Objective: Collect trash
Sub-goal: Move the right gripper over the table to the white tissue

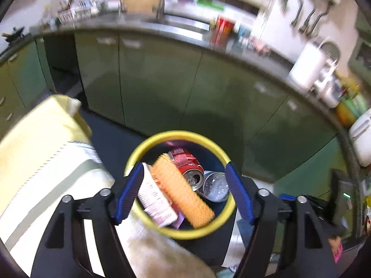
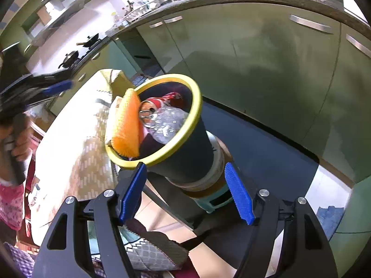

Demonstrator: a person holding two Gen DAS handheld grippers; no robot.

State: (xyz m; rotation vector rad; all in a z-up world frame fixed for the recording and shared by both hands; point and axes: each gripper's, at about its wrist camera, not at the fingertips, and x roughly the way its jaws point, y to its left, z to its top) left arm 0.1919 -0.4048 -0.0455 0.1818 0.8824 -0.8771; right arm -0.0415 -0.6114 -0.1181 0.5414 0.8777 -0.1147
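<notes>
In the left wrist view, the left gripper (image 1: 183, 192) is hovering directly over the trash bin (image 1: 139, 155), a dark bin with a yellow rim, its blue fingers (image 1: 128, 192) standing wide apart with nothing pressed between them. Lying inside the bin are an orange bristly piece (image 1: 183, 192), a white and pink carton (image 1: 156, 205) just beside it, a crushed red can (image 1: 189, 168) and a clear plastic bottle (image 1: 215, 186) touching the can. A table with a pale yellow cloth (image 1: 39, 143) is sitting to the left of the bin, and green cabinets (image 1: 162, 81) are running behind it. In the right wrist view, the right gripper (image 2: 185, 194) is pointing at the bin's dark wall (image 2: 185, 153) from the side, its jaws spread wide and gripping nothing, the bin appearing just beyond the fingertips. The orange piece (image 2: 126, 125) is leaning over the near yellow rim, with the can (image 2: 148, 108) and the bottle (image 2: 169, 122) sitting behind it inside. The bin is resting on a light blue stool (image 2: 215, 199). At the left edge the left gripper (image 2: 55, 88) is showing blurred above the table, with a hand (image 2: 18, 139) on its handle.
</notes>
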